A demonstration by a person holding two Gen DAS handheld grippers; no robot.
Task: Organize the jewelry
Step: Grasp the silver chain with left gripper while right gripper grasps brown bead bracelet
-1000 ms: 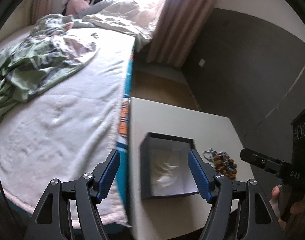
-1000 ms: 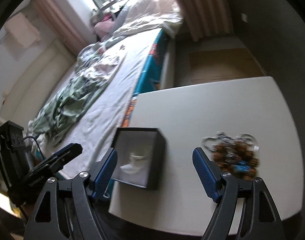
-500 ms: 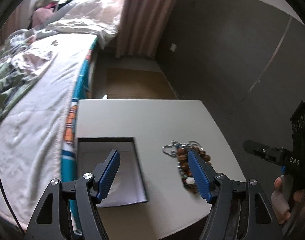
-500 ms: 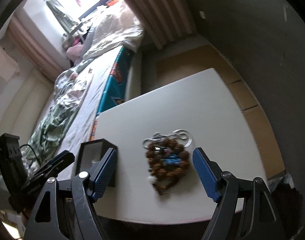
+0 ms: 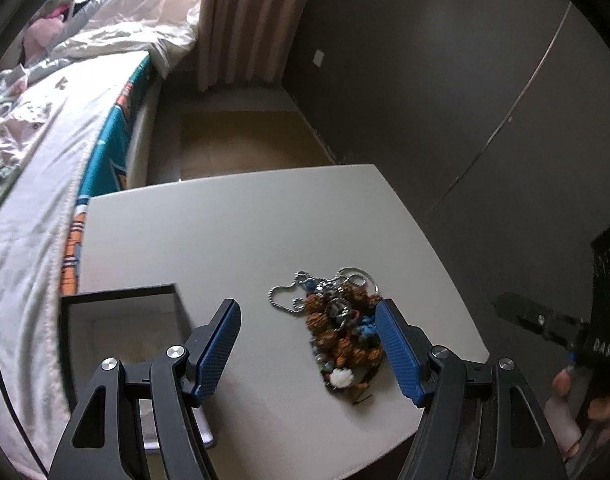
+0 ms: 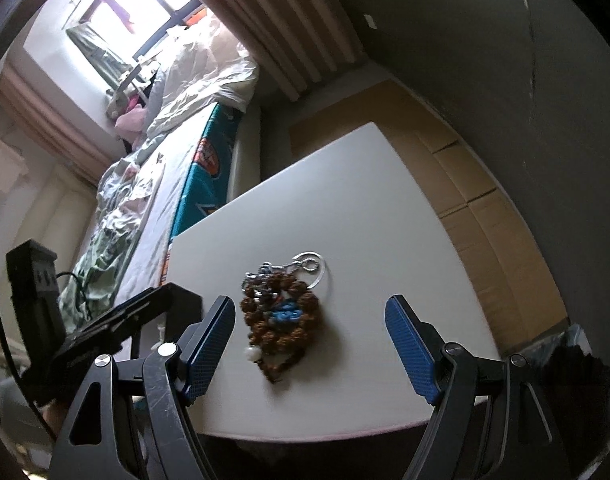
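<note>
Jewelry pile (image 6: pixel 281 312) of brown beads, chain and ring lies on the white table (image 6: pixel 365 200), long axis running away from the cameras. Right gripper (image 6: pixel 309 344) frames it between spread, empty jaws, seemingly nearer; left gripper (image 5: pixel 309 344), also spread and empty, has it by its right finger. Open box (image 5: pixel 117 320) sits left.

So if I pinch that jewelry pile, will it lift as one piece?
Probably not cleanly: the jewelry pile is loose beads, a ball chain and a ring, so it should drape and trail. Tangled strands may drag along. Likely light.
</note>
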